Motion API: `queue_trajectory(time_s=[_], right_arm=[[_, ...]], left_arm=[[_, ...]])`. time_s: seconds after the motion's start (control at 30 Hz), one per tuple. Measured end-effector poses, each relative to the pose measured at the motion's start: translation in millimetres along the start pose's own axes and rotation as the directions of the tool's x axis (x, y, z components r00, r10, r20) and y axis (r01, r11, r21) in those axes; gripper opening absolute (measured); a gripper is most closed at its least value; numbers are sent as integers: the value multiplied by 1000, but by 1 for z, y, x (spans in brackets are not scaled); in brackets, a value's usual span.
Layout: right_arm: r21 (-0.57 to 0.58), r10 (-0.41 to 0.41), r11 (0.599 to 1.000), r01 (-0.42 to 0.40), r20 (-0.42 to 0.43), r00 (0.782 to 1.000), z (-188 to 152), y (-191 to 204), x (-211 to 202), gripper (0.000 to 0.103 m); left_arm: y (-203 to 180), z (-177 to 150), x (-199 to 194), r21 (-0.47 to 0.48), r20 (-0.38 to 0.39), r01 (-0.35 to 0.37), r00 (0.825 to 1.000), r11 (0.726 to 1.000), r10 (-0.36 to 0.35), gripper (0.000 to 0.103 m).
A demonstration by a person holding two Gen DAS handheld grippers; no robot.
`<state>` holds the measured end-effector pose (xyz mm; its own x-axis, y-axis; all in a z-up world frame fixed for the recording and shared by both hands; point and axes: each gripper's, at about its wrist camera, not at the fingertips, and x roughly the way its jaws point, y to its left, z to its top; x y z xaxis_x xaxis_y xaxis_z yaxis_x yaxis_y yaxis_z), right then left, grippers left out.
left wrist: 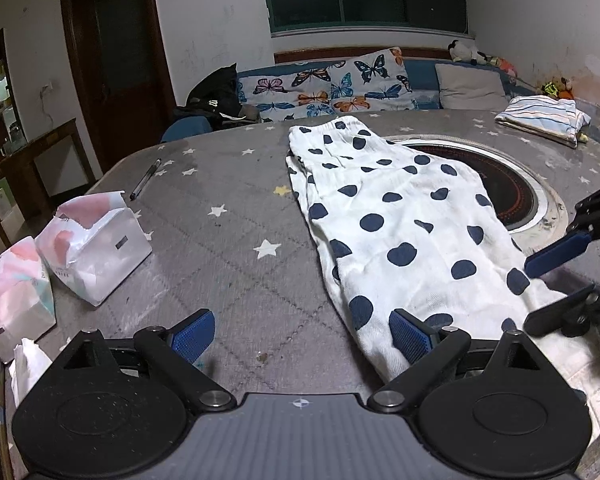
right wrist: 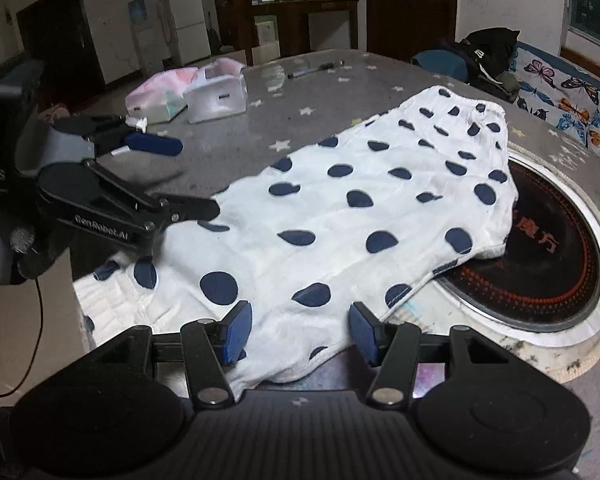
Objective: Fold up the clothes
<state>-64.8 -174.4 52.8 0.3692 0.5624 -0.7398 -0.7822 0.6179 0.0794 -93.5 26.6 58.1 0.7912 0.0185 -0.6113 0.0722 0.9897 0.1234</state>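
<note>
A white garment with navy polka dots [left wrist: 400, 220] lies flat along the grey star-print table [left wrist: 228, 248], its elastic waistband at the far end. My left gripper [left wrist: 300, 338] is open at the near hem; its right finger [left wrist: 410, 338] is over the cloth's left edge and its left finger is over bare table. My right gripper [right wrist: 300, 332] is open, with the garment's [right wrist: 340, 216] near hem lying between its fingers. Each gripper shows in the other's view: the right gripper [left wrist: 548, 284] at the garment's right side, the left gripper [right wrist: 180, 176] at its left corner.
A round induction cooker [left wrist: 512, 192] is set into the table, partly under the garment. Folded striped clothes [left wrist: 540, 118] lie at the far right. Two tissue packs [left wrist: 92, 248] and a pen [left wrist: 145, 180] are on the left. A sofa with butterfly pillows [left wrist: 332, 88] stands behind.
</note>
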Motion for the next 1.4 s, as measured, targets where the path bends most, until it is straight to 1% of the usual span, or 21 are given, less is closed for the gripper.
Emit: queue_trajectory(time_s=[0.2,0.27,0.37,0.57,0.73,0.87,1.07,1.2,1.3,1.4], right_arm=[[11,-33,999,33,48,998,19,-17,-8,55],[22,-50,999,49,59,997,27,-28,-4,55],[50,-60,997,58,53,997,30,-45,6,55],[106,-78,992,74,37,996,35,-77,27,55],[153,-92,984,87,24,995,39,-104,45,55],[137,-86,987,81,32,996,48,-103,41,55],[109,-89,990,86,30,996,64,-104,53,55],[98,-82,992,80,8,997,65,-107,61,55],[87,-74,993,75,-8,997,65,-109,68,56],[66,-62,996,63,-16,998,65,-110,69,56]], left_arm=[[4,15,1,-17,15,-4,1000,1000,4,96],[4,21,4,-19,17,-6,1000,1000,6,96],[3,31,12,-19,19,-2,1000,1000,3,96],[0,40,36,-9,-11,-10,1000,1000,9,96],[8,36,56,-13,-72,-40,997,999,39,96],[13,43,63,-36,-94,-29,995,999,26,96],[6,72,78,-31,-59,-26,998,999,24,96],[1,93,97,-23,-47,-15,999,1000,14,96],[-2,101,116,-26,-65,-11,998,1000,9,96],[-1,101,138,-22,-107,-33,994,999,30,95]])
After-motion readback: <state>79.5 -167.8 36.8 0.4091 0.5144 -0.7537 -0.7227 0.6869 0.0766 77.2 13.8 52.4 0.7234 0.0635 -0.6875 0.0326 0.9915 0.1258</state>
